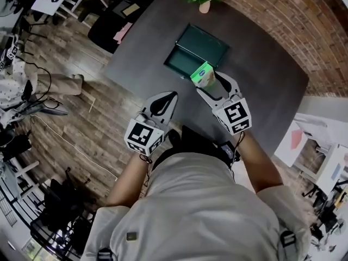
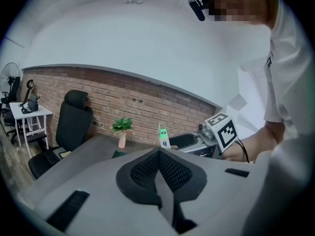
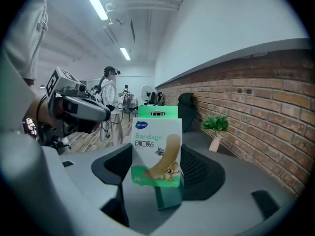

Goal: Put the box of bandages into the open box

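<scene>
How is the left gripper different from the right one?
The right gripper is shut on the box of bandages, holding it upright; the left gripper has its jaws together with nothing between them. The right gripper reaches farther over the table, toward the open box; the left gripper sits back near the table's edge. Both are the same gray and black shape.
</scene>
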The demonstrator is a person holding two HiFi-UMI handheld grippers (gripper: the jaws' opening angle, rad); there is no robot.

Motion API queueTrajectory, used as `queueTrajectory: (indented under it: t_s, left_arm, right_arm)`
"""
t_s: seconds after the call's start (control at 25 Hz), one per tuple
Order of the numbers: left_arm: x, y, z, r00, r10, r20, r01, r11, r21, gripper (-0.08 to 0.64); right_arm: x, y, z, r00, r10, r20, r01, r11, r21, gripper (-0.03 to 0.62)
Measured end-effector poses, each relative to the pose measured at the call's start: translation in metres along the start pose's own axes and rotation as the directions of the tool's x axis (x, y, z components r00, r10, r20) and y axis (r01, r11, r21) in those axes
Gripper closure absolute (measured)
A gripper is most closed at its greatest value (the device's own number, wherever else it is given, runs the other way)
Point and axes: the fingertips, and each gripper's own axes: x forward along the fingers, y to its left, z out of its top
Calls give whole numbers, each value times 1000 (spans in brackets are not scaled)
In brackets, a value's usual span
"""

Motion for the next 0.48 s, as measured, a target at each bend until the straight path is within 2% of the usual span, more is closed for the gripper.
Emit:
queueTrajectory:
  t_s: [0.24, 0.48]
  left_arm:
    - [40, 28, -30, 998, 5, -62, -6, 1000, -21, 543]
    - [67, 46, -71, 989, 2, -147, -4, 1000, -18, 543]
  right_arm:
    - [43, -23, -42, 992, 50, -119, -51, 999, -2, 295]
    - [84, -31, -94, 962, 106, -250, -110, 994, -4, 295]
